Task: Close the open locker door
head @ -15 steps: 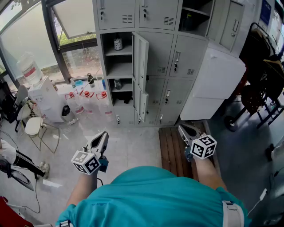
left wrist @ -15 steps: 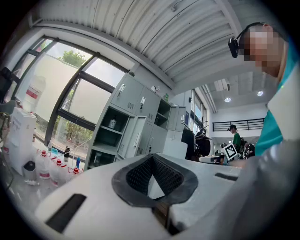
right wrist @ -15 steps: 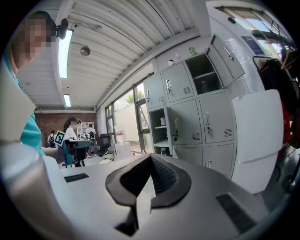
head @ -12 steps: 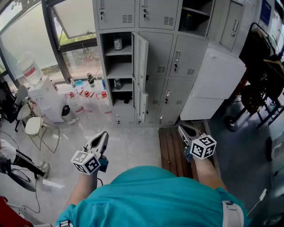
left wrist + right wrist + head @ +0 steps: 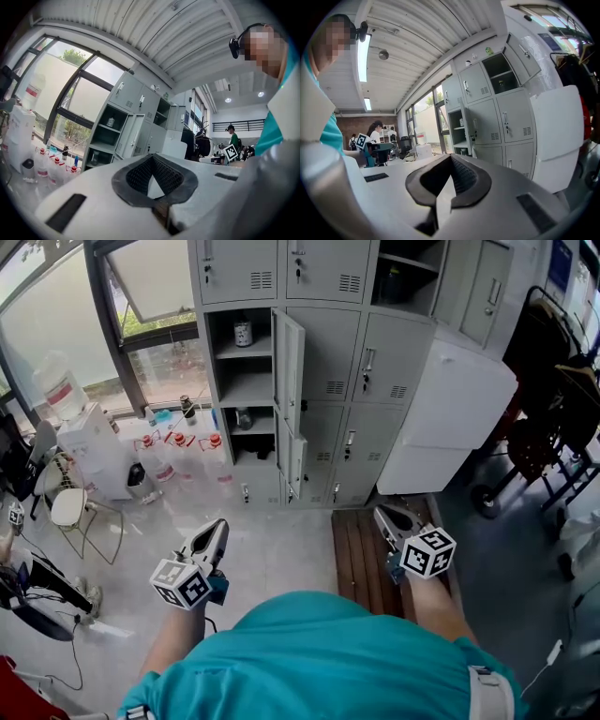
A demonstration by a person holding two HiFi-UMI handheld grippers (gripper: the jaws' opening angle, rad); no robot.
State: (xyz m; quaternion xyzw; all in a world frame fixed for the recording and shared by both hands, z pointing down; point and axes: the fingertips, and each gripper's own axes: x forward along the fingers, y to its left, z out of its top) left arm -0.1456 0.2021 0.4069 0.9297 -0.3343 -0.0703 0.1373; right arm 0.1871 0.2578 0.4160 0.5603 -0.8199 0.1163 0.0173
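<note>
The left gripper (image 5: 218, 525) is held low over the pale tiled floor (image 5: 281, 549), well short of the lockers (image 5: 398, 362). In the left gripper view its jaws lie together at the tips (image 5: 151, 157), with only the small hollow between the dark ribbed pads and nothing in it. The right gripper (image 5: 382, 512) hangs above a slatted wooden bench (image 5: 361, 563). Its jaws are also closed tip to tip (image 5: 450, 157), empty and touching nothing.

The grey lockers stand ahead against the wall, beside the window (image 5: 56, 315). In the left column an upper locker door (image 5: 289, 357) stands swung out, edge-on to the head view, baring shelves with a jar (image 5: 243, 332) on the top one. Just below it a lower locker door (image 5: 296, 457) is open the same way. Both grippers are well apart from these doors. Water bottles (image 5: 178, 451) stand on the floor left of the lockers, and a white panel (image 5: 450, 418) leans against their right side.
</note>
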